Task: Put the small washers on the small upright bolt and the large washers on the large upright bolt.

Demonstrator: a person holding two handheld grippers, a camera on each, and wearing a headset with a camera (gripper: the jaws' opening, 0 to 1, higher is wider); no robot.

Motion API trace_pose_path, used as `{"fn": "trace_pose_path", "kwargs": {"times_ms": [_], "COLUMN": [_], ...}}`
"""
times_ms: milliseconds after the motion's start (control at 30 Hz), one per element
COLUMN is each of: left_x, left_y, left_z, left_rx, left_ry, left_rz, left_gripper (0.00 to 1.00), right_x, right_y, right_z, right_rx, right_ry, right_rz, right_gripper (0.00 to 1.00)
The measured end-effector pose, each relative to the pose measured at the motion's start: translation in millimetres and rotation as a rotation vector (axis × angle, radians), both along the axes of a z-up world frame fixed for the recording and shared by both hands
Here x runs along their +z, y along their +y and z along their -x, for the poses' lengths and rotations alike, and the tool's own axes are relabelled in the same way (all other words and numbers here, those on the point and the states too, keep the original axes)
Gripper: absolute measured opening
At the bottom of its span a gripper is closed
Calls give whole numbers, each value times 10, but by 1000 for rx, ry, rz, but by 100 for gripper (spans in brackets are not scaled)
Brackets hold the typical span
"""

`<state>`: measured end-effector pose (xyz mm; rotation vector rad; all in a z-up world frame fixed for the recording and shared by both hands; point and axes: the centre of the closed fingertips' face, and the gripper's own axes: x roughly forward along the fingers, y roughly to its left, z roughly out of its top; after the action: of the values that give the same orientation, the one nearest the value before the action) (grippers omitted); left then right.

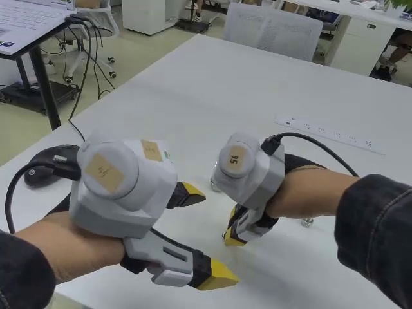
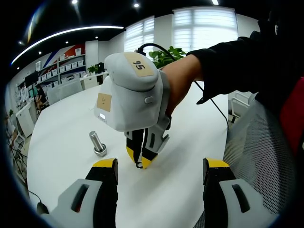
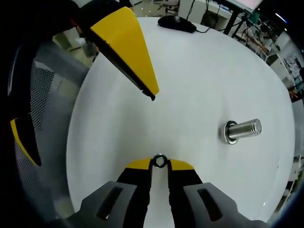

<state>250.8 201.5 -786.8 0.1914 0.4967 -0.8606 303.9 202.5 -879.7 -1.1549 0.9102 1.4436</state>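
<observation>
Head view: above, facing forward and down over white table. Left gripper view: low, close, facing right gripper. Right gripper view: close over table, washer nearest. Shared by both gripper views: bolt.

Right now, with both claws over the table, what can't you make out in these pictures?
- Head view: what the right claw holds, hidden under its own housing and the hand.
- Head view: a small metal piece by the sleeve, too small to tell bolt from washer.
- Right gripper view: the pinched washer and the bolt; small or large cannot be told.
</observation>
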Motion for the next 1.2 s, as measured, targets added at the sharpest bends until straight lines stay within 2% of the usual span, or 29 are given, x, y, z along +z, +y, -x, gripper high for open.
{"fn": "trace_pose_path", "kwargs": {"times_ms": [400, 600, 767, 1200], "left_x": [-3, -2, -7, -16], "left_y": [0, -3, -14, -36], "left_z": [-10, -15, -19, -22], "left_rx": [0, 1, -1, -9], "left_ry": [0, -1, 1, 4], "left_rz": [-1, -1, 0, -1], "left_gripper": [72, 72, 73, 73], "right_x": [4, 6, 25, 245], "right_y": [5, -24, -126, -427], "right_z": [-18, -38, -71, -179], "right_rx": [-10, -38, -47, -115], "right_ry": [4, 19, 10, 8], "right_rz": [-7, -24, -10, -24], "right_gripper": [14, 13, 13, 13]}}
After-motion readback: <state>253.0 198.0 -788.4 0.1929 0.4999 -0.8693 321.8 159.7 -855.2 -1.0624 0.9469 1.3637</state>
